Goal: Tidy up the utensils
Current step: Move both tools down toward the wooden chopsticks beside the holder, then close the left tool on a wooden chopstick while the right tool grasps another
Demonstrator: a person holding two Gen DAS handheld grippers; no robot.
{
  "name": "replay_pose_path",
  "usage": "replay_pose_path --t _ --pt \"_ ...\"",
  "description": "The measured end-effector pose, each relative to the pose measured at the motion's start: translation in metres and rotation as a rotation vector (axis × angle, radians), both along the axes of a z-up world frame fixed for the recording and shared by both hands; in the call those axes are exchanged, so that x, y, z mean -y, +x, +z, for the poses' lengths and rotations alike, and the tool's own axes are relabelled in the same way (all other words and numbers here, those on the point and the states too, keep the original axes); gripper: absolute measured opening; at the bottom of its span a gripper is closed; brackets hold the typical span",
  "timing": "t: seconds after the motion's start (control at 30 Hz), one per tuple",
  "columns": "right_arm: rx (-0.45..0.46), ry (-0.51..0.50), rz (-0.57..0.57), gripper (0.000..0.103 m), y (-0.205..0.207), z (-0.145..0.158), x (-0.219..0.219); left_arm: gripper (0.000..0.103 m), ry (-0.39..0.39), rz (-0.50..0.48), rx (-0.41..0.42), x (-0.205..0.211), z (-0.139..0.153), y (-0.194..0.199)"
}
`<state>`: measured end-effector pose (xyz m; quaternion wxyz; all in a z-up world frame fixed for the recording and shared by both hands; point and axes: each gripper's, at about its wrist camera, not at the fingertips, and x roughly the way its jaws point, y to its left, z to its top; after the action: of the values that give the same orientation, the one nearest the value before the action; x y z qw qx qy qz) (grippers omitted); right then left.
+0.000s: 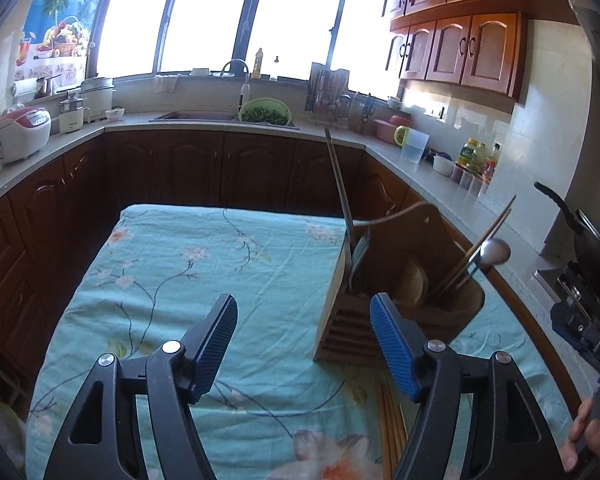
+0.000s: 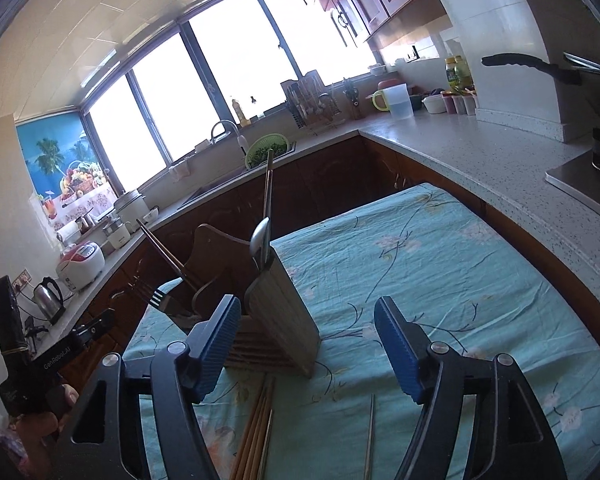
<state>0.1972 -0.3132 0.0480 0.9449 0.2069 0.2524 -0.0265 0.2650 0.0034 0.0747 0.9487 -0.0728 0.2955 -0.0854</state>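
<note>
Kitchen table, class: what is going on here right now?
A person holds a claw in each hand over a table with a floral cloth. Both the left claw and the right claw are open and empty. A wooden utensil holder already has a spoon and chopsticks; more loose chopsticks still lie on the cloth.

Rice cooker [image 1: 21,134], kettle [image 2: 49,298], green colander [image 1: 265,111] on counter [image 2: 480,152].

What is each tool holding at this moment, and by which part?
Nothing. The left tool and the right tool are both open, with only the tablecloth between their blue pads.
</note>
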Motion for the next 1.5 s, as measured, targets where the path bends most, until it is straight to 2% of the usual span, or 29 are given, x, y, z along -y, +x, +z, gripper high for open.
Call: replay_pose_path --t 0.33,0.6,0.67,0.7,0.83,0.9,0.93,1.03,1.1,1.13,1.2,1.33,1.5 --pt "-0.054 0.037 -0.053 0.072 -0.053 -0.024 0.019 0.069 0.027 -0.043 -0.169 0.023 -0.045 -0.038" --pt "-0.117 0.049 -0.07 0.074 -0.078 -0.049 0.022 0.069 0.045 -0.078 -0.22 0.045 -0.056 -0.045" --pt "-0.127 0.048 -0.068 0.079 -0.081 -0.054 0.021 0.069 0.053 -0.095 -0.225 0.05 -0.059 -0.044" --pt "-0.13 0.047 -0.067 0.082 -0.083 -0.056 0.019 0.069 0.062 -0.106 -0.229 0.054 -0.061 -0.043" --pt "-0.127 0.034 -0.061 0.083 -0.089 -0.059 0.014 0.067 0.126 -0.144 -0.263 0.077 -0.074 -0.034" --pt "-0.129 0.023 -0.059 0.083 -0.09 -0.059 0.009 0.062 0.185 -0.16 -0.284 0.091 -0.085 -0.03" --pt "-0.13 0.016 -0.059 0.083 -0.09 -0.059 0.007 0.052 0.221 -0.163 -0.298 0.097 -0.091 -0.029" --pt "-0.131 0.011 -0.053 0.083 -0.09 -0.058 0.005 0.051 0.213 -0.148 -0.282 0.097 -0.094 -0.031" --pt "-0.13 0.01 -0.051 0.083 -0.09 -0.058 0.003 0.05 0.19 -0.139 -0.308 0.089 -0.098 -0.033" --pt "-0.132 0.012 -0.048 0.083 -0.09 -0.059 0.003 0.043 0.187 -0.137 -0.31 0.086 -0.101 -0.036" --pt "-0.138 0.021 -0.044 0.083 -0.089 -0.062 0.002 0.039 0.244 -0.123 -0.281 0.083 -0.101 -0.049" --pt "-0.149 0.049 -0.016 0.083 -0.085 -0.067 -0.002 0.038 0.212 -0.1 -0.292 0.065 -0.1 -0.077" --pt "-0.171 0.007 0.058 0.082 -0.071 -0.071 -0.023 0.037 0.11 -0.078 -0.331 0.039 -0.095 -0.104"
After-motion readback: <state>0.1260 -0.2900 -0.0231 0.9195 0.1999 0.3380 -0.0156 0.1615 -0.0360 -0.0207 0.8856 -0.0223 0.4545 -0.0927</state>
